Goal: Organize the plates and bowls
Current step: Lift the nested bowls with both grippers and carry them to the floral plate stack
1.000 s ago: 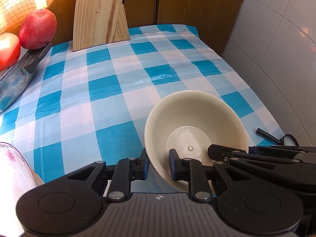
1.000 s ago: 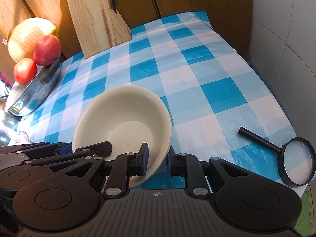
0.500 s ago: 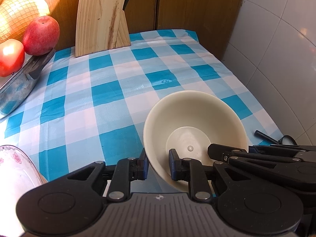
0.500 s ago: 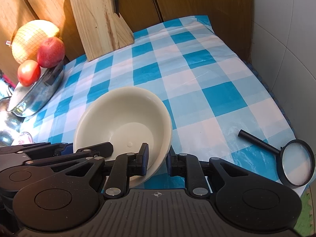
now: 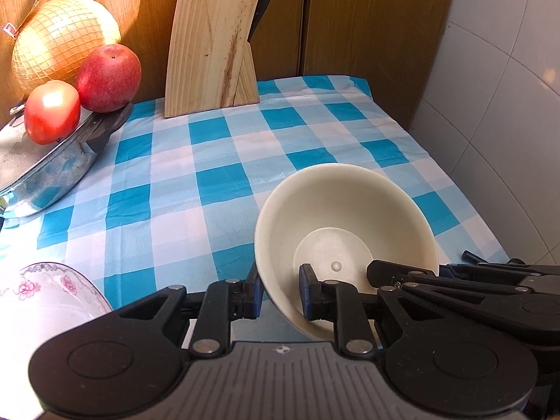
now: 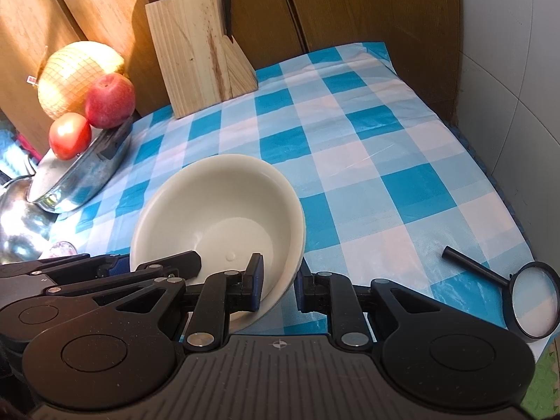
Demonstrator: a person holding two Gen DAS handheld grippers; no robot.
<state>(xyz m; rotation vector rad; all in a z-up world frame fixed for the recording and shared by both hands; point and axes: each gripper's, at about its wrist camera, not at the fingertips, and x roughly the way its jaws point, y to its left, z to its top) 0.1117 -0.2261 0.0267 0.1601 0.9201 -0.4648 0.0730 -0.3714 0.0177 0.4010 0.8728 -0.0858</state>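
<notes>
A plain cream bowl hangs tilted above the blue-and-white checked cloth, held by both grippers at its near rim. My left gripper is shut on the rim's left part, one pad inside the bowl and one outside. The right gripper is shut on the rim's right part of the same bowl in the same way. Each gripper's black fingers also show in the other's view, reaching into the bowl. A white dish with pink flowers lies at the lower left, partly cut off.
A wooden knife block stands at the back against wooden panels. At the left, a metal pan lid carries a tomato, an apple and a netted pomelo. A black magnifying glass lies at the cloth's near right. A tiled wall closes the right side.
Both grippers have risen with the bowl still gripped between them. The knife block and fruit have slid down into fuller view, and more of the flowered dish shows.
</notes>
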